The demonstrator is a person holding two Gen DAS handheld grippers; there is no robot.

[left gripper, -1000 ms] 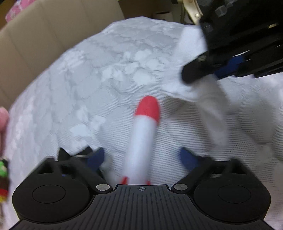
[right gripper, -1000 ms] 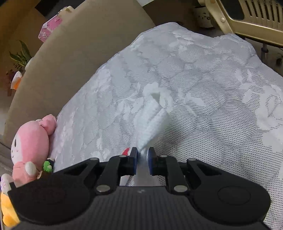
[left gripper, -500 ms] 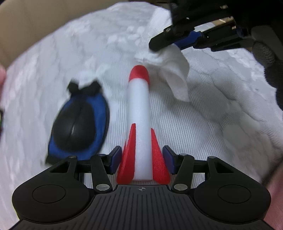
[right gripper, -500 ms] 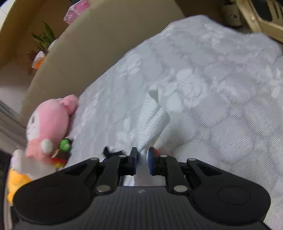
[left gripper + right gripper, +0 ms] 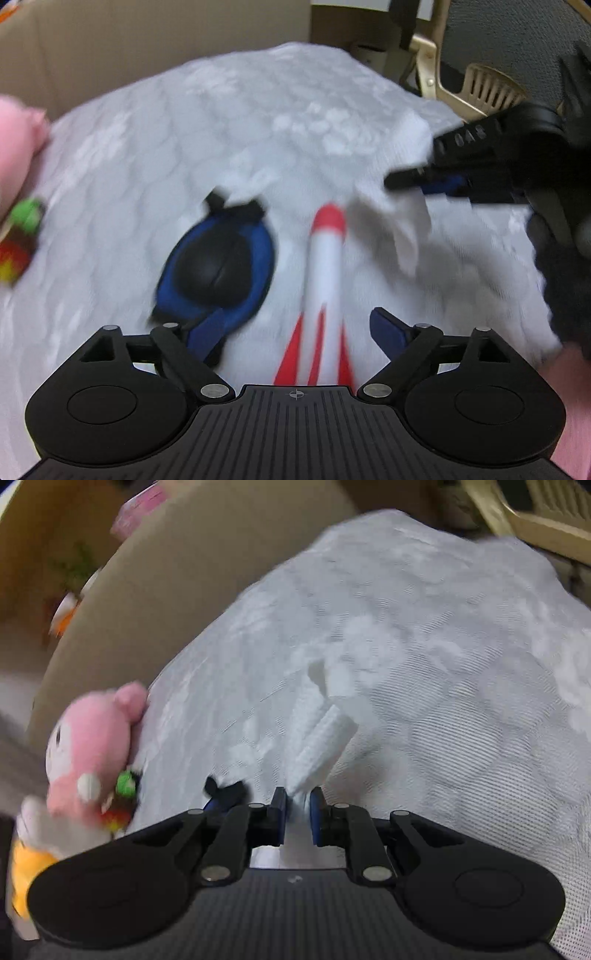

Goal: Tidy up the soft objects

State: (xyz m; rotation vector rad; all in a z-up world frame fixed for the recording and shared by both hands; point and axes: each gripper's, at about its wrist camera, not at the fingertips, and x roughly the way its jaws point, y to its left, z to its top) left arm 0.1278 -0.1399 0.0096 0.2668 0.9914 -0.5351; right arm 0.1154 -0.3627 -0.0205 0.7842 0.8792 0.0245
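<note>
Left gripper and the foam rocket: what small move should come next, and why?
Probably close the left gripper on the foam rocket. Its jaws stand open on either side of the rocket's tail, which lies on the white bedspread, while the right gripper is already busy holding a white cloth.

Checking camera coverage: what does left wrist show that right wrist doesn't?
Left wrist only: the foam rocket lying between the open left gripper fingers, the whole blue and black pad, and the right gripper seen from outside.

Right wrist only: the whole pink plush and the beige headboard edge.

Both: the white cloth pinched in the right gripper, the white patterned bedspread, and the green and red toy.
</note>
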